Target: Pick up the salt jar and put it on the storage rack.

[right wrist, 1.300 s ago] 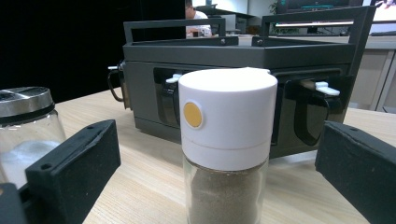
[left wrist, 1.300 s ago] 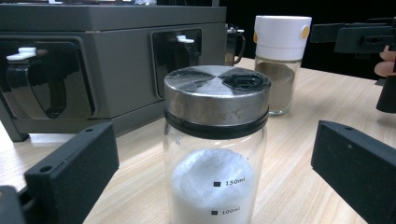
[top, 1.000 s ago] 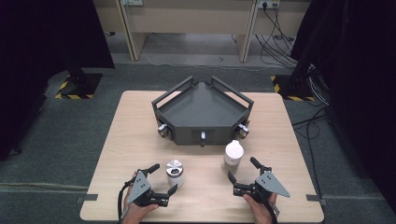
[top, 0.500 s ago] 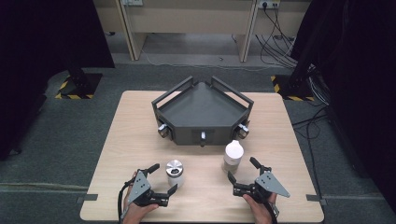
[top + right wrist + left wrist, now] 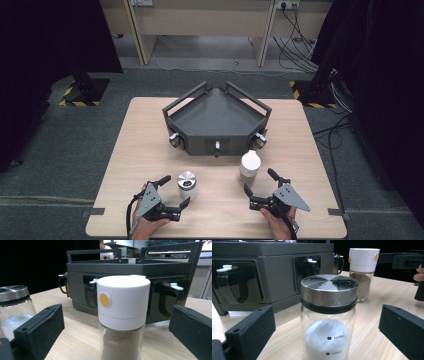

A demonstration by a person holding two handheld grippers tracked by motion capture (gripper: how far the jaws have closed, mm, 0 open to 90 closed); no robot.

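On the near left of the table [image 5: 125, 150] the left gripper [image 5: 173, 194] rests low with its jaws spread wide, and the steel-lidded jar [image 5: 187, 185] of white powder stands upright just ahead between them, clear of both as the left gripper view shows it [image 5: 328, 317]. Behind, at the middle, sits the dark rack [image 5: 216, 122]. To the right the white-capped jar [image 5: 249, 167] of brown powder stands upright just in front of the rack, and the right gripper [image 5: 261, 187] lies close before it, jaws likewise wide apart with the jar [image 5: 123, 317] between them, untouched.
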